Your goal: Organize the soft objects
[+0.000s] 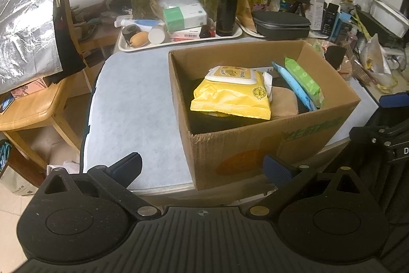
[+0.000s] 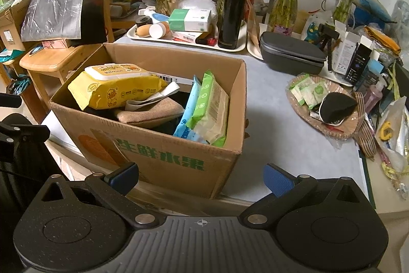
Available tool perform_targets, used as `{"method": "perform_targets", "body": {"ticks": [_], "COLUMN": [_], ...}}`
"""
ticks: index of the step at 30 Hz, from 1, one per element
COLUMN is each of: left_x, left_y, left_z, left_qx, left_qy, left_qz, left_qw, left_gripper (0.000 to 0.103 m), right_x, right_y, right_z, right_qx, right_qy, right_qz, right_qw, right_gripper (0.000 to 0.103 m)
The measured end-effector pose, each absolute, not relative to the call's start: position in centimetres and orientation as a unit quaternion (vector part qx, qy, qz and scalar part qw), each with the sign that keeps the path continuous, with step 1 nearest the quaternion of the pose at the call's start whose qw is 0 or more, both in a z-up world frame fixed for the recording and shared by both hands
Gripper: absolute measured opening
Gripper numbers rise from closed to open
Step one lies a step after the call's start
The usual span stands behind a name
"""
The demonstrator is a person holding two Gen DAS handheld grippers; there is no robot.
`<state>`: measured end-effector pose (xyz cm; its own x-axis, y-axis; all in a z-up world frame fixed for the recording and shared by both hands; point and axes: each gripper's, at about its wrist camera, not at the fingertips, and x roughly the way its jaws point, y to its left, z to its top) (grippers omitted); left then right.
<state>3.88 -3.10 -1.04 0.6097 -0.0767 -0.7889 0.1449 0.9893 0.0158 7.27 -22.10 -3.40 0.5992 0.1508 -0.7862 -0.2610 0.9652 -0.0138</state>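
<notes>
Brown cardboard box (image 2: 163, 152) with green writing on its front, open at the top, sitting on a pale blue table mat (image 1: 133, 104). Inside the box, on top of the pile: a yellow soft pack of wipes (image 2: 112, 86) with a white flip lid. Under it in the box, a tan cloth pouch (image 2: 150, 111) and something white and floppy. At the box's right wall, standing on edge side by side: a blue soft pack (image 2: 188, 114) and a green soft pack (image 2: 209, 106).

Left gripper (image 1: 202, 170) in front of the box, fingers spread wide, nothing between them. Right gripper (image 2: 202, 175) also in front of the box, fingers wide apart, holding nothing.

Behind the box: a white tray (image 2: 179, 42) with a tall black bottle (image 2: 232, 14) on it. Right of the box: a round woven basket (image 2: 329, 127) with small green packets.
</notes>
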Motion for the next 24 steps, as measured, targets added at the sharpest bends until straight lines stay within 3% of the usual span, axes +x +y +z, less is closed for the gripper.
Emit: {"method": "perform_targets", "body": {"ticks": [24], "left_x": [4.12], "left_y": [-2.74], "left_z": [-1.06], "left_qx": [0.038], "left_qy": [0.439], "left_qz": [-0.059], "left_qw": [0.896], "left_gripper": [0.103], "right_x": [7.16], "right_y": [-22.43], "right_z": [-3.34], "right_qx": [-0.051], "right_qy": [0.431], "right_qz": [0.127], "right_qw": [0.892], "right_gripper": [0.103]}}
